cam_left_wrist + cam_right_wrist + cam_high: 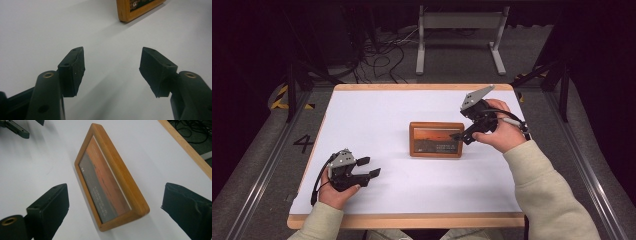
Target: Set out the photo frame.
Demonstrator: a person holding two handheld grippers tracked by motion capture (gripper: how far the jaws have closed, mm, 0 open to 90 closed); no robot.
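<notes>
I'm holding both tools open – right tool (460, 135) hovering w/ nothing gripped by the picture frame (436, 139), left tool (368, 167) idling; a nudge could topple it.

Bare table (377, 115) surrounds the lone picture frame (436, 139).

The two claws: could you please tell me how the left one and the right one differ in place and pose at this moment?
The left claw sits low near the table's front left, well away from the wooden picture frame; the right claw is at the frame's right end. The left claw has bare table between its jaws; the right claw looks onto the frame, not gripping it. Both are open and hand-held.
</notes>
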